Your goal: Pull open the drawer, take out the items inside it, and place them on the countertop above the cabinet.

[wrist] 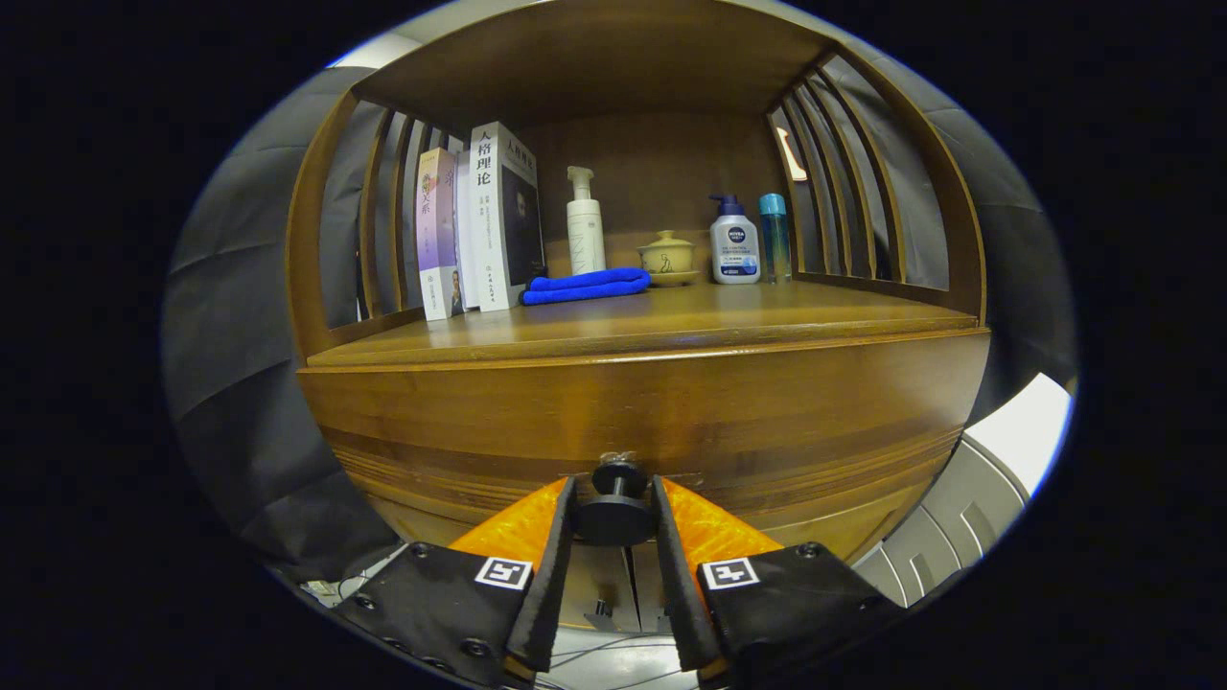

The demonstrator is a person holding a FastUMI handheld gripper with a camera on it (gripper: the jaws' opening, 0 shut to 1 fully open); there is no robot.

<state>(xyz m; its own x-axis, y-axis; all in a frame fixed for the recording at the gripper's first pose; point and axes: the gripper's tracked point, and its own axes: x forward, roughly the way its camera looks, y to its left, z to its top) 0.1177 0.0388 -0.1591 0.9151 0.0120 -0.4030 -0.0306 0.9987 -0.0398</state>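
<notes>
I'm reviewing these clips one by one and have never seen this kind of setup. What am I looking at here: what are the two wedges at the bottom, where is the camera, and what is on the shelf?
The camera rides on a hand-held two-finger gripper and looks forward along its fingers; those are the two wedges. A person carries the tool; there is no robot arm. Between the fingers sits the dark round knob of a wooden drawer. The fingers flank the knob closely, seemingly touching it, and the drawer looks closed. Above it is the countertop, carrying upright books, a folded blue cloth, a white pump bottle, a small lidded cup on a saucer, a white bottle with a blue pump and a slim blue-capped bottle.
</notes>
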